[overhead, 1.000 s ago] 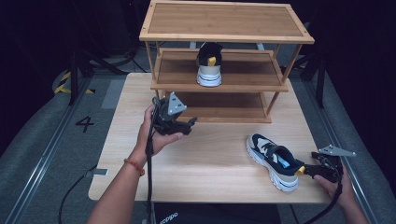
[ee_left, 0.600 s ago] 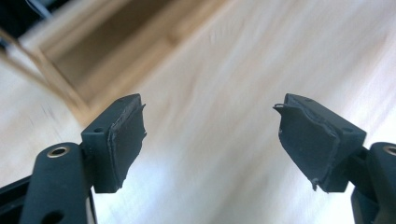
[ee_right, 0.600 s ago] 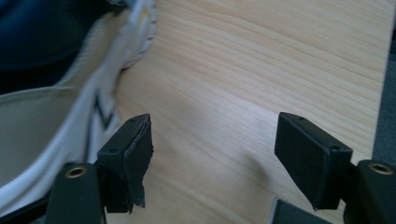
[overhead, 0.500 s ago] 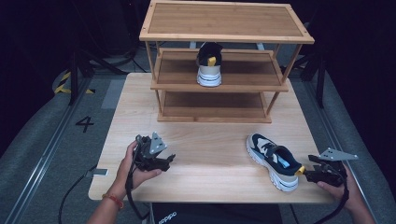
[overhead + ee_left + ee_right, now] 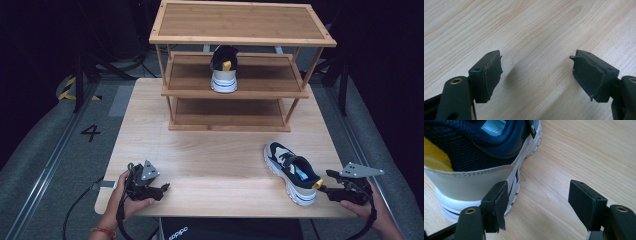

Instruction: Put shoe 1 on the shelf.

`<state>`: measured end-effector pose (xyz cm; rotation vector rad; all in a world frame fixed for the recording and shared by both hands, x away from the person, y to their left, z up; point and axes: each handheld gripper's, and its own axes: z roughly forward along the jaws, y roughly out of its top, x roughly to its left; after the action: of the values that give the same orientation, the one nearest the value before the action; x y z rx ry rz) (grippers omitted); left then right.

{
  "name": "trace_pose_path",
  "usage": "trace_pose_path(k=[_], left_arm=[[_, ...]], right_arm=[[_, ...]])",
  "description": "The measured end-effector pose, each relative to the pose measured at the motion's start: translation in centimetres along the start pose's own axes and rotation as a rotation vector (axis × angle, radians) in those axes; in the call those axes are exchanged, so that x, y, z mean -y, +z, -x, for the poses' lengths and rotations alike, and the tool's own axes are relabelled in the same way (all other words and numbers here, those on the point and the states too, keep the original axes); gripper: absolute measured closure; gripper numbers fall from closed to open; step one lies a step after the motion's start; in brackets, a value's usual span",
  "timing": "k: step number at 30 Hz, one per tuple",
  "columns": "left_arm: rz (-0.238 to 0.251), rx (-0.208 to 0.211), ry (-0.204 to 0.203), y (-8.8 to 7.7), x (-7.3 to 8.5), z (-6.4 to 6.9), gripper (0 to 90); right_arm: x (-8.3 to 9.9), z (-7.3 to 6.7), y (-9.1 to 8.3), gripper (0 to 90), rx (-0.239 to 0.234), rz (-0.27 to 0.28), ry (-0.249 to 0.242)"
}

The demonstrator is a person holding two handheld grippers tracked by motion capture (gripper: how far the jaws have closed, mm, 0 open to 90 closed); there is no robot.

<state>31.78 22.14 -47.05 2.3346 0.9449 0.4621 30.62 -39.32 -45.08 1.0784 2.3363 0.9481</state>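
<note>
On the pale wooden table (image 5: pixel 210 150), a navy-and-cream sneaker (image 5: pixel 291 171) lay in front of the shoe rack (image 5: pixel 240 65), the right gripper (image 5: pixel 330 190) just behind its heel with jaws closing on nothing, while the left gripper (image 5: pixel 162 189) stood open and empty, well apart from the sneaker.

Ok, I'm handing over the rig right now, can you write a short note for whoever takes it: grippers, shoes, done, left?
Left gripper: open, empty, low over the table's front left corner.
Right gripper: jaws just been closing, nothing pinched yet; at the heel of the shoe on the table, front right.
Done: one shoe stands on the rack's middle shelf.
Left: probably grasp the table shoe by its heel and shelve it beside the first.
</note>
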Motion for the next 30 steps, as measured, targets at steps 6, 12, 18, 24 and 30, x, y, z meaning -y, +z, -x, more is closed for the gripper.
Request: trace_pose_path(k=[6, 12, 18, 24, 30], left_arm=[[0.034, 0.042, -0.049, 0.3, 0.4, -0.3, 22.5], [0.076, 0.067, -0.091, 0.6, 1.1, -0.8, 19.7], [0.077, 0.063, -0.091, 0.6, 1.1, -0.8, 18.9], [0.077, 0.062, -0.091, 0.6, 1.1, -0.7, 18.9], [0.078, 0.063, -0.092, 0.6, 1.1, -0.7, 18.9]], right_arm=[[-1.0, -1.8, 0.9, 32.1, -0.072, -0.002, -0.049], [-2.2, -3.9, 1.4, 31.5, -0.118, -0.01, -0.111], [-3.4, -5.3, 0.4, 31.2, -0.154, 0.014, -0.162], [-5.4, -6.5, -2.0, 30.8, -0.176, 0.064, -0.192], [-7.5, -8.2, -2.1, 30.6, -0.226, 0.042, -0.256]])
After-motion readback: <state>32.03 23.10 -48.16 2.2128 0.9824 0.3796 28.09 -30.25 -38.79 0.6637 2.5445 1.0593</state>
